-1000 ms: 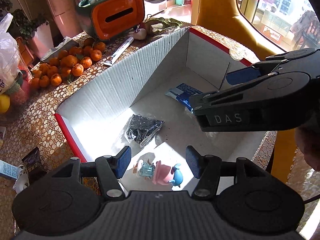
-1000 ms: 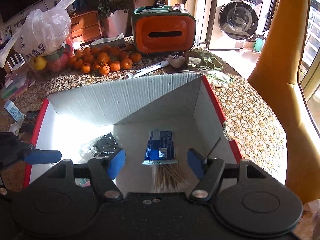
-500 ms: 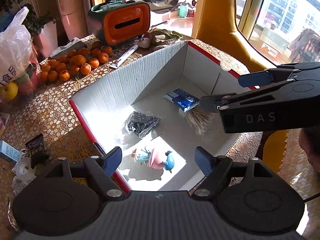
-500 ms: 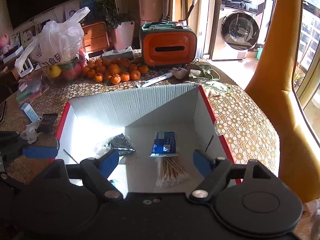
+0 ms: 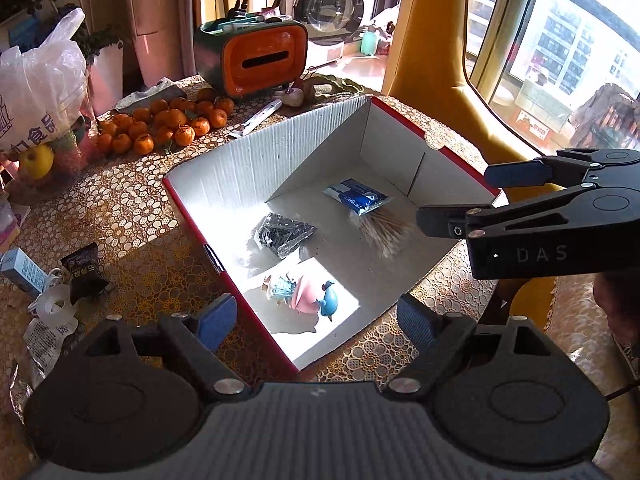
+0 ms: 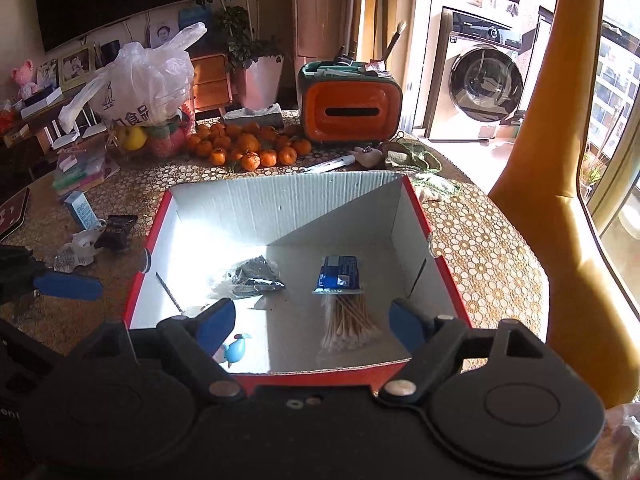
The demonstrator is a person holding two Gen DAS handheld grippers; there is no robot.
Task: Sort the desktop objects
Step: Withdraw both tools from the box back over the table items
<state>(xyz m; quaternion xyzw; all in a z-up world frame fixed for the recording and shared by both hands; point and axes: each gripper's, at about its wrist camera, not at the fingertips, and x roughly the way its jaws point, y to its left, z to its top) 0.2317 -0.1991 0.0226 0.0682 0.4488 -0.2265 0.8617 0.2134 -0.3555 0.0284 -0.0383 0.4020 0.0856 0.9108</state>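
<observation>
A red-edged white cardboard box (image 5: pixel 224 184) (image 6: pixel 280 208) sits on the patterned table. Inside lie a pink and blue toy figure (image 5: pixel 304 294), a dark foil packet (image 5: pixel 282 234) (image 6: pixel 254 276) and a blue-topped bag of cotton swabs (image 5: pixel 370 210) (image 6: pixel 344 300). In the right wrist view only the toy's blue part (image 6: pixel 236 350) shows. My left gripper (image 5: pixel 316 324) is open above the box's near corner, holding nothing. My right gripper (image 6: pixel 310 326) is open over the box's near wall, empty; it also appears from the side (image 5: pixel 456 196) in the left wrist view.
Left of the box lie a dark snack packet (image 5: pixel 84 268) (image 6: pixel 118 228), a white cable bundle (image 5: pixel 52 304), a small blue carton (image 6: pixel 80 210) and wrappers. Behind the box are several tangerines (image 5: pixel 168 126), an orange tissue box (image 6: pixel 350 110), a white pen (image 6: pixel 328 166), a plastic bag (image 6: pixel 144 84). A yellow chair (image 6: pixel 560 160) stands right.
Both grippers have pulled back and up from the box, staying open. The toy figure, packet and swabs lie unmoved on the box floor.
</observation>
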